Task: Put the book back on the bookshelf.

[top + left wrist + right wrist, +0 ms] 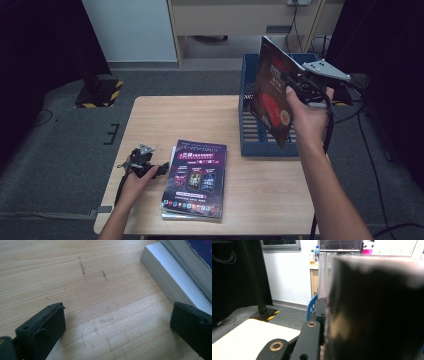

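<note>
High view: three magazines, one crate.

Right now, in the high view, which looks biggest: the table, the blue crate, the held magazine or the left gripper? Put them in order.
1. Table
2. Blue crate
3. Held magazine, though it is raised nearer the camera, so its place against the crate is unsure
4. Left gripper

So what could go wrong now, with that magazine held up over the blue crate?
1. The right tongs pinch the magazine near one edge only, and it hangs tilted above the blue crate; it might slip or flop sideways.
2. Its lower corner sits close to the crate's front wall, so it may catch there while going in.
3. The open left tongs rest right beside the stack of magazines and could nudge it.
</note>
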`<state>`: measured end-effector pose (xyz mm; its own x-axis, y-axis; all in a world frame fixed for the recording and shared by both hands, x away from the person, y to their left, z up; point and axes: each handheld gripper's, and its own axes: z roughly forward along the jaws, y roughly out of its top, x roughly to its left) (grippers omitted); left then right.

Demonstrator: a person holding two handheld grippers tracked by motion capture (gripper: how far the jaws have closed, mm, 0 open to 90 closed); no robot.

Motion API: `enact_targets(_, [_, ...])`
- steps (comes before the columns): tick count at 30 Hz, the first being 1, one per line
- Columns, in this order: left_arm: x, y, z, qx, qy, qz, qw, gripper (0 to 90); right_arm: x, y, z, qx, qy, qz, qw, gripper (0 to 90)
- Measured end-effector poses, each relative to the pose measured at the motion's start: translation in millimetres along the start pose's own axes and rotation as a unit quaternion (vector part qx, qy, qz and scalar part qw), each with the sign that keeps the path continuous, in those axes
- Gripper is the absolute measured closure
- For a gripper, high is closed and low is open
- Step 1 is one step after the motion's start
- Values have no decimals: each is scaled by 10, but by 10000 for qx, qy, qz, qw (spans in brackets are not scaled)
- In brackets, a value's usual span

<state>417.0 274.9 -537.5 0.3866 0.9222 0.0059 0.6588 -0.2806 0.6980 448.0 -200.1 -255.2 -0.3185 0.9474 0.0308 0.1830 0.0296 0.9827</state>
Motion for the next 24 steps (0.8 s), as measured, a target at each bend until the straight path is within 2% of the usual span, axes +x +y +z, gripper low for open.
enact_targets(5, [-1, 1, 0, 2, 3, -4, 10000, 0, -15, -7, 162, 32, -94, 115, 9999, 867])
enact_targets(14, [-4, 1, -1, 8, 5, -11, 10000, 0, 78, 6, 435, 111, -223, 71, 9997, 868])
enact_targets(24, [-4, 2, -1, 13, 6, -12, 10000, 0, 121, -39, 650, 103, -322, 104, 9994, 868])
